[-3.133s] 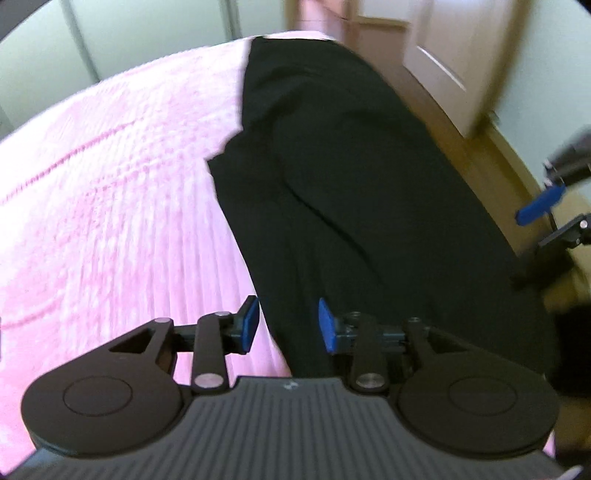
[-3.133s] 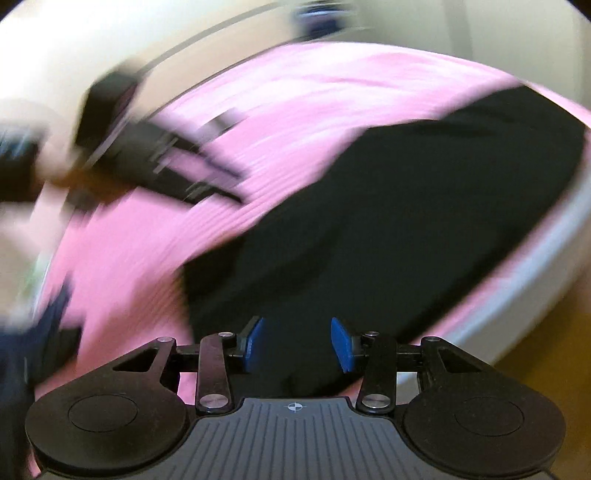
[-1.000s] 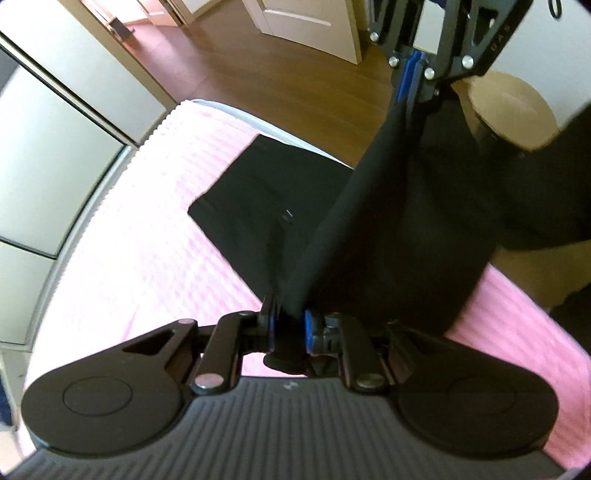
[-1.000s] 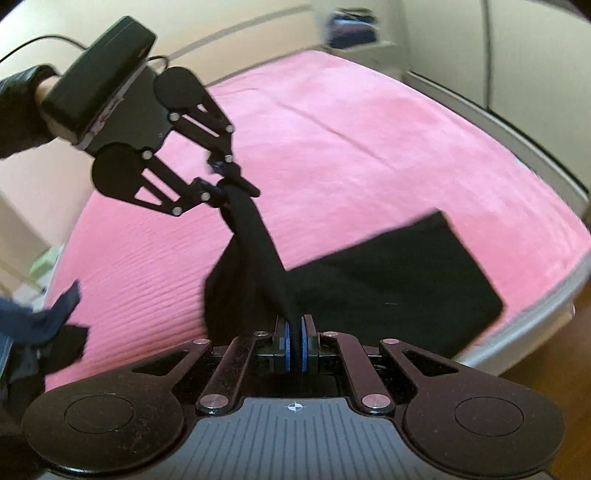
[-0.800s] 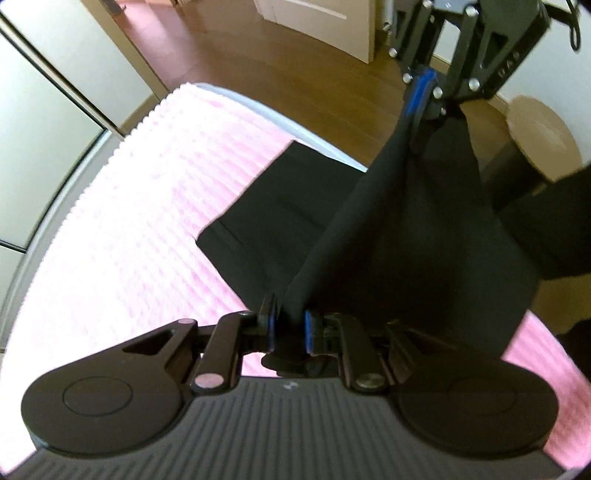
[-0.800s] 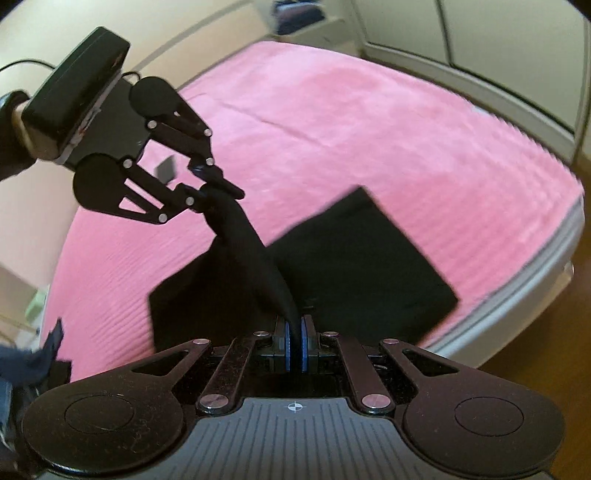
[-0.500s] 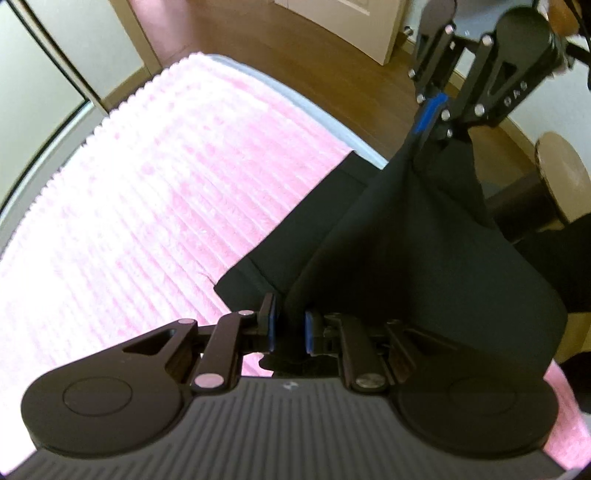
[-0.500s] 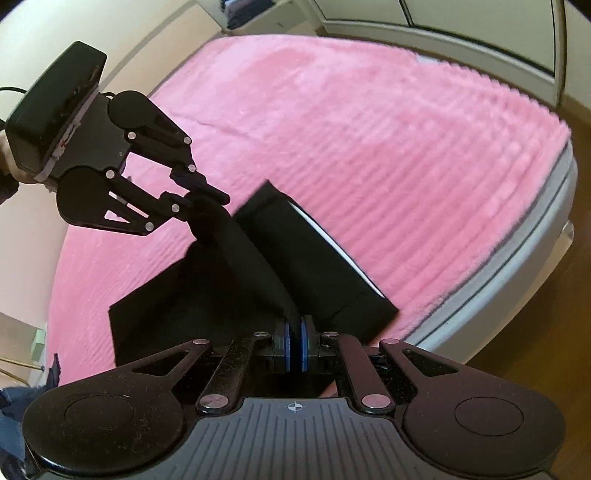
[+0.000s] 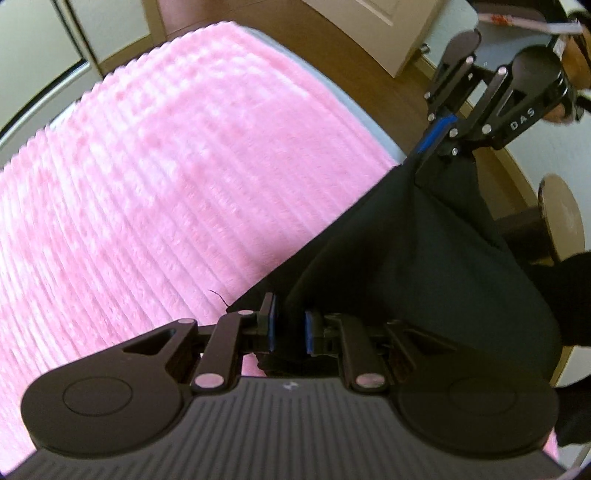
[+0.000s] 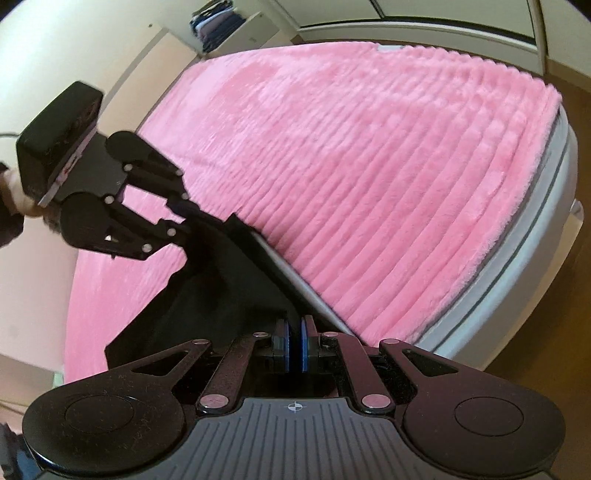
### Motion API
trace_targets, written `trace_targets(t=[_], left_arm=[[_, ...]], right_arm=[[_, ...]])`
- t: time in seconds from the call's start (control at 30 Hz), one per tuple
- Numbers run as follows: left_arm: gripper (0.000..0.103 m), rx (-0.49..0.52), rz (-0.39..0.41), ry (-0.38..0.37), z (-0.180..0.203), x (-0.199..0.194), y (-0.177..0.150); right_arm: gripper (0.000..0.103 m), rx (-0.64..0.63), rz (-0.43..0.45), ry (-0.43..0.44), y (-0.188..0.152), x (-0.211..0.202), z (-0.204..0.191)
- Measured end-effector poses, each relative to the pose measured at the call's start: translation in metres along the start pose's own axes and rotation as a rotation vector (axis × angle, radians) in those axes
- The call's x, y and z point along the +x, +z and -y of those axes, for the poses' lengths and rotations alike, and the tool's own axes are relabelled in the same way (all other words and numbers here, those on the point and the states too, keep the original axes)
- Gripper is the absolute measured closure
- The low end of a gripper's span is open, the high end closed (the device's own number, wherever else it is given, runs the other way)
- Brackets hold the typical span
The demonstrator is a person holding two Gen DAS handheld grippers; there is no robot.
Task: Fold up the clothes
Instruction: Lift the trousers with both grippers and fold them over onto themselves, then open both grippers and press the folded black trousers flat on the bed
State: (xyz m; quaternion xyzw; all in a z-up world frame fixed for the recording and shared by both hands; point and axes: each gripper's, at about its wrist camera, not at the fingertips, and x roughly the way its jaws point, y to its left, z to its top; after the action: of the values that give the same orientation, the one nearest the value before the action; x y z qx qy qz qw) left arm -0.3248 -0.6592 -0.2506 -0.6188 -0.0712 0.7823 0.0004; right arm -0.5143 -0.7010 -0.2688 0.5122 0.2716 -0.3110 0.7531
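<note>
Now, garment: black garment (image 9: 424,266), plain, hung slack between both tools over the near bed edge.
Left gripper (image 9: 287,325): narrowly parted, fabric bunched between pads.
Right gripper (image 10: 294,345): pinched tight on cloth.
Room: pink bedspread (image 10: 369,166) wide ahead; floor beyond right gripper.

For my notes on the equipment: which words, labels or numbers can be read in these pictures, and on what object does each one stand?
"DAS": white letters on the black body of the right gripper, in the left wrist view.
Red marks on a white strip at the top right of that view: too blurred to read.
Nothing readable in the right wrist view.
</note>
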Motion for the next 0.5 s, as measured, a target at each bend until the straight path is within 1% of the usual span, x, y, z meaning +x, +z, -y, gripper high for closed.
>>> trace_targets(t=[0.03,0.07,0.1,0.13,0.17,0.2,0.23,0.27,0.3,0.37,0.43,0.5], left_arm=[[0.088,-0.028,0.004,-0.003,-0.004,0.000,-0.002],[0.084,-0.058,0.008,-0.005,-0.007,0.000,-0.003],[0.076,-0.088,0.012,-0.007,-0.011,0.000,-0.005],[0.073,-0.120,0.018,0.004,-0.015,-0.002,-0.008],[0.068,-0.151,0.025,0.018,-0.019,-0.004,-0.010],[0.060,-0.181,0.034,0.023,-0.023,-0.007,-0.015],[0.057,-0.219,0.048,0.028,-0.028,-0.012,-0.020],[0.056,-0.259,0.067,0.033,-0.031,-0.019,-0.026],[0.057,-0.293,0.084,0.041,-0.033,-0.025,-0.033],[0.060,-0.352,0.118,0.051,-0.033,-0.037,-0.046],[0.061,-0.408,0.160,0.043,-0.030,-0.048,-0.058],[0.061,-0.477,0.214,0.001,-0.027,-0.054,-0.066]], right_arm=[[0.099,0.015,0.001,0.002,0.000,0.004,0.005],[0.099,0.037,0.002,0.004,0.000,0.006,0.011],[0.098,0.060,0.005,0.008,0.000,0.006,0.017],[0.095,0.075,0.015,0.003,0.000,0.003,0.019],[0.089,0.082,0.033,-0.012,-0.001,-0.003,0.020],[0.059,0.088,0.057,-0.040,-0.001,-0.011,0.020],[0.035,0.099,0.094,-0.079,-0.003,-0.021,0.020],[0.033,0.118,0.133,-0.099,-0.004,-0.033,0.022],[0.033,0.139,0.161,-0.100,-0.008,-0.044,0.023],[0.033,0.172,0.192,-0.092,-0.017,-0.062,0.023],[0.033,0.179,0.197,-0.070,-0.031,-0.071,0.016],[0.033,0.178,0.186,-0.055,-0.045,-0.071,0.008]])
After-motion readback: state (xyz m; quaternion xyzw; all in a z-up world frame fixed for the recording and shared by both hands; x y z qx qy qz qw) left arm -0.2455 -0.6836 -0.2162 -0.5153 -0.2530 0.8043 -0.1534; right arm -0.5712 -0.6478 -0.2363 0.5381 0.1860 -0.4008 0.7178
